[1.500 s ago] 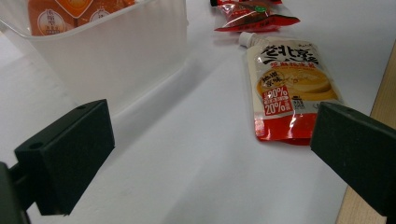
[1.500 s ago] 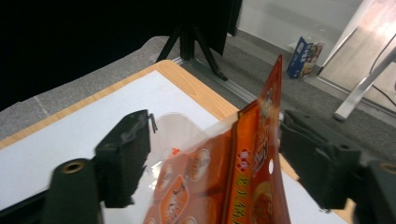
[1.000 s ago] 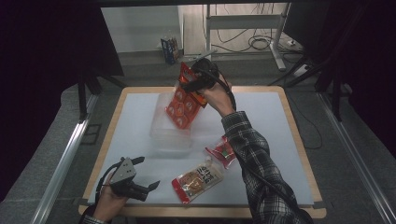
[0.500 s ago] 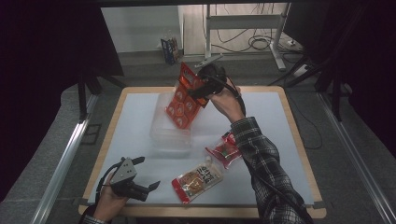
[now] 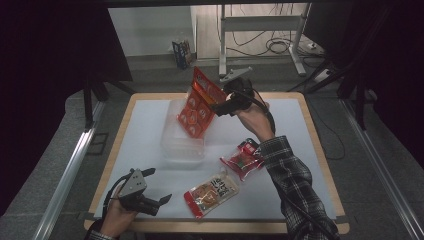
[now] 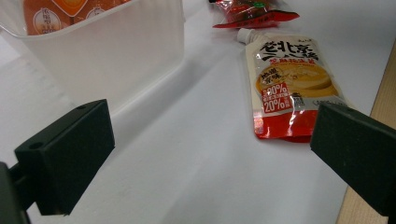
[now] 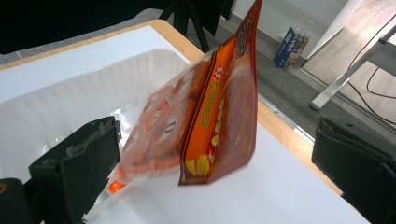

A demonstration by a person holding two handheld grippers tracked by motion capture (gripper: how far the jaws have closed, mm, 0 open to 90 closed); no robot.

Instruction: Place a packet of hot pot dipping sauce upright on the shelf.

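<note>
An orange snack bag (image 5: pixel 196 106) stands tilted in a clear plastic bin (image 5: pixel 182 147) near the table's middle, its lower end inside the bin. My right gripper (image 5: pixel 221 108) is just right of the bag's upper half. In the right gripper view the gripper (image 7: pixel 220 147) is open, its jaws wide on either side of the blurred bag (image 7: pixel 219 116), not touching it. My left gripper (image 5: pixel 156 202) rests open at the front left of the table. A yellow and red spouted pouch (image 6: pixel 286 81) lies flat ahead of it.
A red packet (image 5: pixel 241 160) lies right of the bin, beside the right forearm. The yellow pouch (image 5: pixel 212 191) lies near the front edge. The white mat (image 5: pixel 145 125) covers the wooden table. Metal rails run along both sides.
The right gripper has opened and drawn back a little to the right and down from the orange bag, which stays tilted in the bin. The left gripper has not moved.
</note>
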